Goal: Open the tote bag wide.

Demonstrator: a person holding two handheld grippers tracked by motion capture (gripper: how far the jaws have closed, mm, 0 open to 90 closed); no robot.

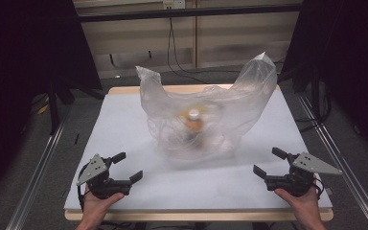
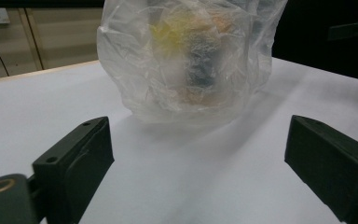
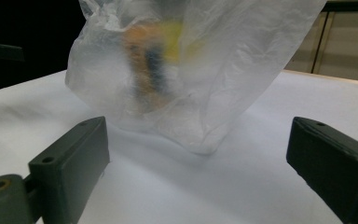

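On the white bench (image 1: 124, 115), a clear plastic bag (image 1: 206, 110) is standing near the middle, a little toward the far edge, with its two handle flaps rising up at the left and right. Inside it, an orange bottle with a pale cap (image 1: 193, 123) is standing roughly upright, blurred by the crinkled film; other contents are too hazy to name. At the near left, a hand is holding the left claw (image 1: 130, 166) just above the bench surface, its jaws spread wide with nothing between them. At the near right, the other hand is holding the right claw (image 1: 270, 162) the same way, jaws spread and empty. Both claws are pointing inward toward the bag but are sitting well apart from it. Seen from the left gripper view, the bag (image 2: 186, 60) is standing ahead beyond the open jaws; the right gripper view is showing the same bag (image 3: 191, 70) from the other side. Judging by this, work on the bag is looking barely begun: neither handle is gripped yet, and reaching, grasping and handling the bag are all remaining.
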